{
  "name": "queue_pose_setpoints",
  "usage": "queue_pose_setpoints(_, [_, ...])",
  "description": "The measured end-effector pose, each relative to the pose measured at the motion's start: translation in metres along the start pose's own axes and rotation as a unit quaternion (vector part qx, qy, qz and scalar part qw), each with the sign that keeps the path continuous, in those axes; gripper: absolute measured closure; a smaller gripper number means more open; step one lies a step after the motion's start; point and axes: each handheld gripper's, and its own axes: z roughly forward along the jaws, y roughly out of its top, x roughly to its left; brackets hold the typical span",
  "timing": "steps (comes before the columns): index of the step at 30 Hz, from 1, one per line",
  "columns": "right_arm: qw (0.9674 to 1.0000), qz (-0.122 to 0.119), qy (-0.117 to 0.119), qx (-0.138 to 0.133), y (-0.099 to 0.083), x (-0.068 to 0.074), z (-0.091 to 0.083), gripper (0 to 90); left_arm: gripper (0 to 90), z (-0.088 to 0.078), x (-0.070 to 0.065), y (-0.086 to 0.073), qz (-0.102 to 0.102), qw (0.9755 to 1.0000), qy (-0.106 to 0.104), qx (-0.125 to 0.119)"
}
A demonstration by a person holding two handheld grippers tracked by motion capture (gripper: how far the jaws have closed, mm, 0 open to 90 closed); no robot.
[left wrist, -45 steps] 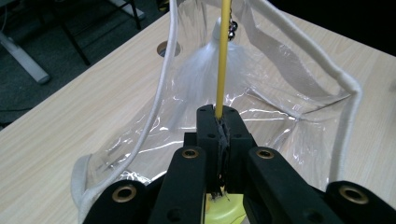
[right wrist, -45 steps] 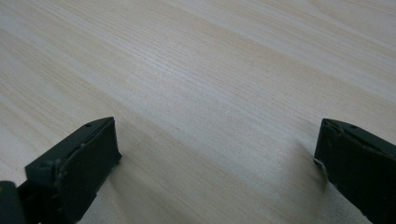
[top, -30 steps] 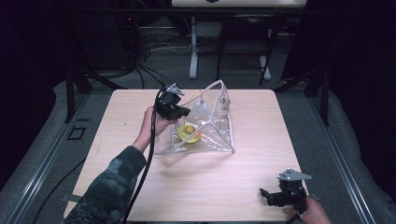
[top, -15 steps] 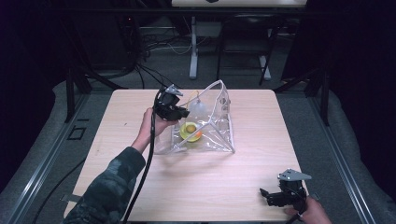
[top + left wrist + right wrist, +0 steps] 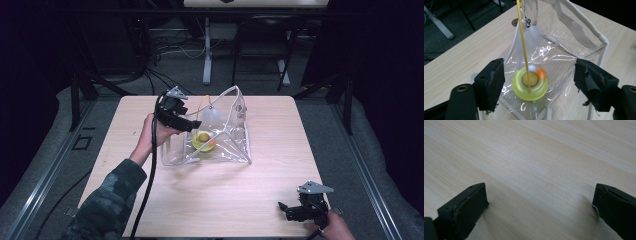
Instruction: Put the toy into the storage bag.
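Toward the left of the high view, a camouflage sleeve (image 5: pixel 107 200) rising from the bottom edge, hand (image 5: pixel 150 131) wrapped around the left gripper (image 5: pixel 192 126) at the near-left edge of a clear plastic bag (image 5: pixel 225 145). Jaws spread wide, closed on nothing, straddling the bag's left side from above.

Inside the bag, on its floor: a yellow-green ring (image 5: pixel 202 141) with a small orange ball (image 5: pixel 213 143) beside it. From the left gripper view, finer detail: the ring (image 5: pixel 530 86) lying flat between the two black jaws, an orange ball (image 5: pixel 540 73) and a pale ball (image 5: pixel 532 68) touching its far rim, a thin yellow rod (image 5: pixel 523 45) standing up from the ring's centre, a small metal clasp (image 5: pixel 527 23) hanging near the bag's white-corded top edge (image 5: pixel 584 25).

Far right, at the table's near corner, well apart from the bag: the right gripper (image 5: pixel 292 212), held low by a hand (image 5: pixel 334 229). Right gripper view: jaws wide apart, empty, bare wood between them.

Underneath, a pale wooden table (image 5: pixel 150 200), round hole (image 5: pixel 515 22) visible in the left gripper view. Around it, grey floor (image 5: pixel 380 165), dark surroundings, black frame legs (image 5: pixel 77 95), a white stand (image 5: pixel 206 55), loose cables (image 5: pixel 170 47) behind.
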Motion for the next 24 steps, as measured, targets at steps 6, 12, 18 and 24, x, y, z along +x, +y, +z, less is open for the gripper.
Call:
queue_pose_setpoints(6, [1.0,0.0,0.0,-0.001,0.0,0.0,0.0,0.0,15.2,-0.023,-0.001,-0.005,0.007,0.9999,0.009,-0.006])
queue_pose_setpoints(12, [1.0,0.0,0.0,0.0,0.0,0.0,0.0,0.0,11.8,-0.045,-0.005,-0.017,0.02,0.9995,0.025,-0.005])
queue_pose_setpoints(18, [1.0,0.0,0.0,-0.001,0.0,0.0,0.0,0.0,3.2,-0.064,-0.004,-0.038,0.017,0.9988,0.046,0.001])
queue_pose_setpoints(24, [1.0,0.0,0.0,0.0,0.0,0.0,0.0,0.0,1.7,-0.082,0.005,-0.061,-0.001,0.9979,0.064,0.007])
